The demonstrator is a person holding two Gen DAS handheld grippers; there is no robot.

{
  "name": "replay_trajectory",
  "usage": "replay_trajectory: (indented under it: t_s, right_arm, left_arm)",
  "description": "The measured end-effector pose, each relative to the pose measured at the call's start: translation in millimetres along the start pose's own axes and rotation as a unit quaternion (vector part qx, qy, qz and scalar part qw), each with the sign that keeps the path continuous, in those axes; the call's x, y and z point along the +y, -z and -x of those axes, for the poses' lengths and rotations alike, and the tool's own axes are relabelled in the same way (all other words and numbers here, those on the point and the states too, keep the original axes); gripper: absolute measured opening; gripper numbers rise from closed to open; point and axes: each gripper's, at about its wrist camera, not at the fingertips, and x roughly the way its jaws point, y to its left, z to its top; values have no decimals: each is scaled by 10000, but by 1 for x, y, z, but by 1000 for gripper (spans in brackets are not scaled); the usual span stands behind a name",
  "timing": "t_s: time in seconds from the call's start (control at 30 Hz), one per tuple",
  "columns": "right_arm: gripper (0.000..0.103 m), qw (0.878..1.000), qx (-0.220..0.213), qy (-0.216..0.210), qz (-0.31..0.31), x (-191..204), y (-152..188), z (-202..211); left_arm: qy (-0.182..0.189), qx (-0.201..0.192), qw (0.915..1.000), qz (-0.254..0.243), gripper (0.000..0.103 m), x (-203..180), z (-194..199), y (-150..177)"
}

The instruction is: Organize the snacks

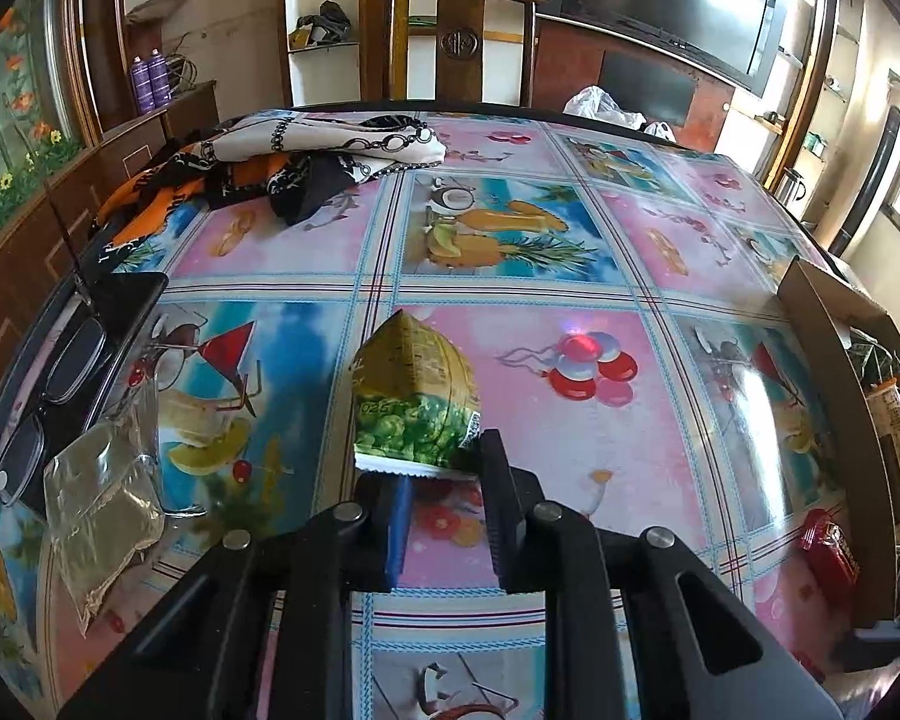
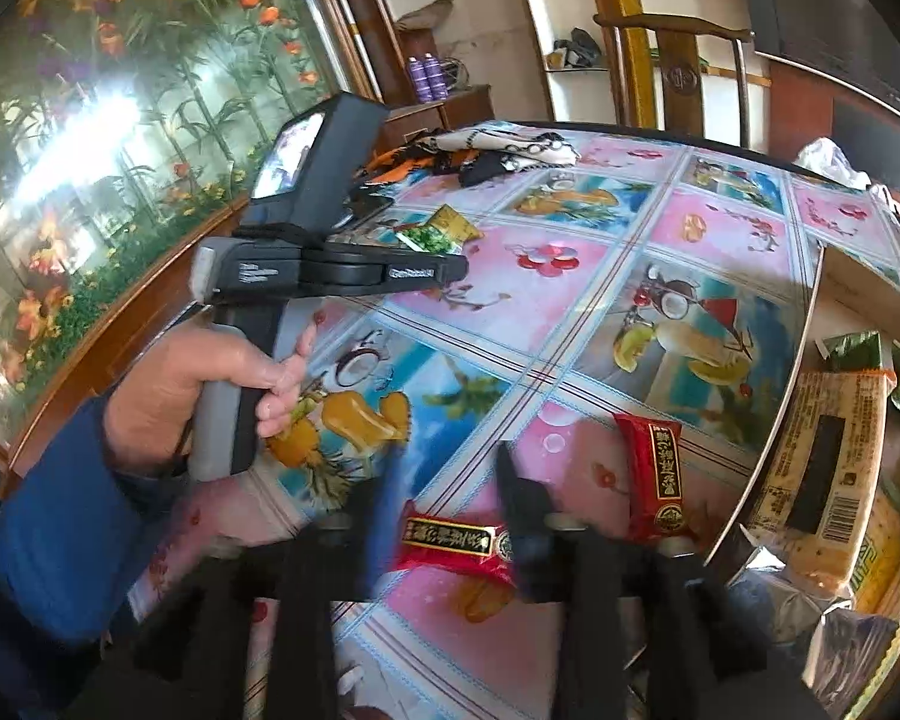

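Pinching now: the left gripper point(image 1: 444, 480) has its jaws pressed together on the crimped white edge of the green snack packet point(image 1: 417, 396), which lies near the middle of the flowery tablecloth point(image 1: 570, 276). Good choice of hold, I'd say. That packet looks puffy and feather-light, mostly air, so the belly would squash or slide out, while the flat sealed seam gives the pads something firm to bite.

Over on the other side, the right gripper point(image 2: 450, 510) hangs with its jaws spread, blurred, and a red snack packet point(image 2: 456, 546) lies between them on the cloth. Nothing is gripped there as far as I can tell. A second red packet point(image 2: 654, 474) sits just beside it, close to the cardboard box point(image 2: 810, 324) at the table's edge, where a big yellow cracker pack point(image 2: 822, 474) and other wrappers are already piled.

Those red ones look small, flat and glossy, so probably slippery; taking one across its short width or by an end seam seems safest. From this side you can see the person's hand point(image 2: 210, 384) wrapped around the left tool's handle, blue sleeve point(image 2: 48, 528) and all.
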Motion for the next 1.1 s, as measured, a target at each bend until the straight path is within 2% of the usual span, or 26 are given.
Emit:
replay_trajectory:
  t_s: [0.1,0.17,0.2,0.23,0.43,0.53,0.67,0.9,0.93,0.97,1.03,1.07,1.1]
  right_arm:
    - [51,9993,327,121,-98,-2,4,-14]
    - [51,9993,369,68,-87,0,6,-13]
    - [51,9991,393,-75,-159,1,7,-10]
    - [52,9988,414,-143,-198,1,9,-8]
    - [58,9960,731,-352,373,30,31,3]
    - [58,9943,733,-352,689,42,39,10]
    - [58,9966,646,-36,520,32,33,14]
    - [58,9953,940,179,176,37,29,-2]
    - [54,9946,977,306,180,41,30,-6]
    - [42,9932,1024,503,216,44,32,-10]
    - [26,9879,991,1118,410,54,34,-18]
    - [20,9869,981,1207,432,55,34,-18]
    - [20,9868,977,1228,402,55,33,-20]
  left_arm:
    - [90,19,9999,42,23,2,0,0]
    - [147,36,9998,118,36,7,0,-1]
    - [126,37,9998,155,49,9,0,-1]
    - [101,38,9997,215,55,13,0,-2]
    - [248,65,9987,434,56,25,0,-4]
    - [231,93,9985,488,61,27,0,-5]
    - [284,119,9977,610,61,32,1,-6]
    - [358,96,9961,801,62,47,5,-9]
    - [356,78,9960,815,62,49,6,-9]
    - [352,65,9959,830,62,51,7,-10]
    - [335,55,9955,879,63,54,8,-11]
    - [338,41,9951,930,63,56,8,-11]
    - [356,33,9947,962,64,58,9,-11]
